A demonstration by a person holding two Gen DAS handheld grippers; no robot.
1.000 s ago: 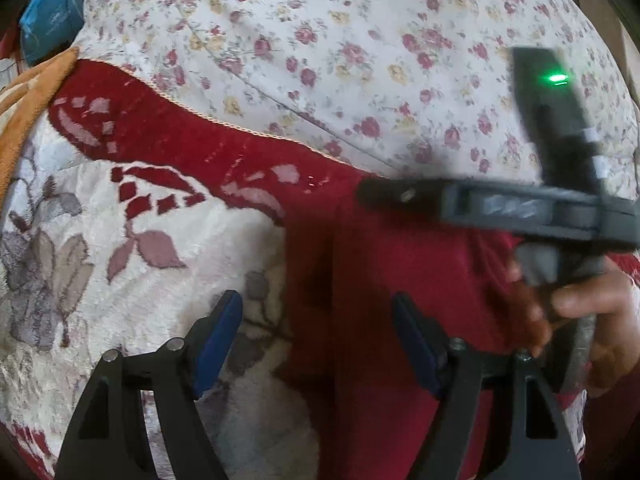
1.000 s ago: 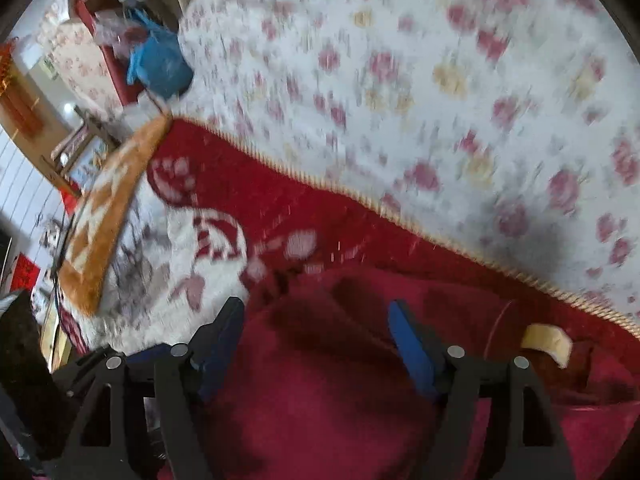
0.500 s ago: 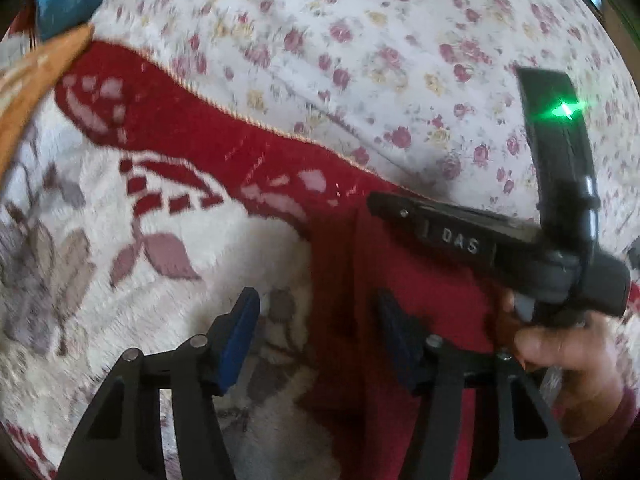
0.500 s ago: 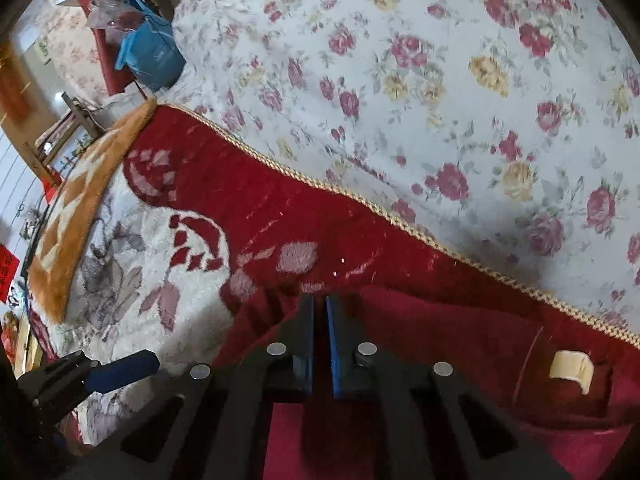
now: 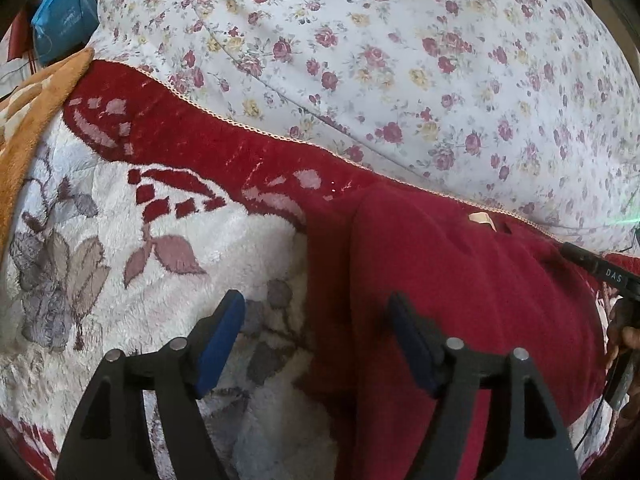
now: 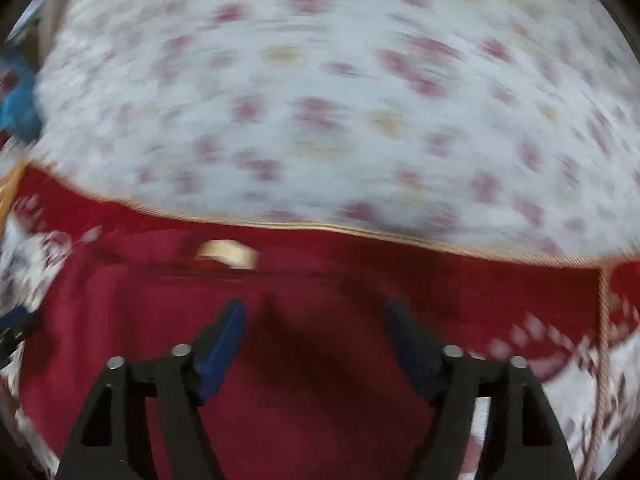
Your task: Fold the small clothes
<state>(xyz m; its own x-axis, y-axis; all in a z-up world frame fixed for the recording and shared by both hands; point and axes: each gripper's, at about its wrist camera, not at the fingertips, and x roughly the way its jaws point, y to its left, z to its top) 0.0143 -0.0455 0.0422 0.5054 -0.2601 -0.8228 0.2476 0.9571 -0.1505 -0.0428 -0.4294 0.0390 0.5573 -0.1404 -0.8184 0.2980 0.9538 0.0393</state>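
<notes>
Red garment flat on blanket, left edge between left gripper fingers, both just reopened, empty.

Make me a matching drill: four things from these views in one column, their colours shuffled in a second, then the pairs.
Things:
1. garment
2. label
3. bag
4. sheet

Colours:
A. blue
B. white with small roses
C. dark red
D. cream

Pairs: 1-C, 2-D, 3-A, 4-B
</notes>
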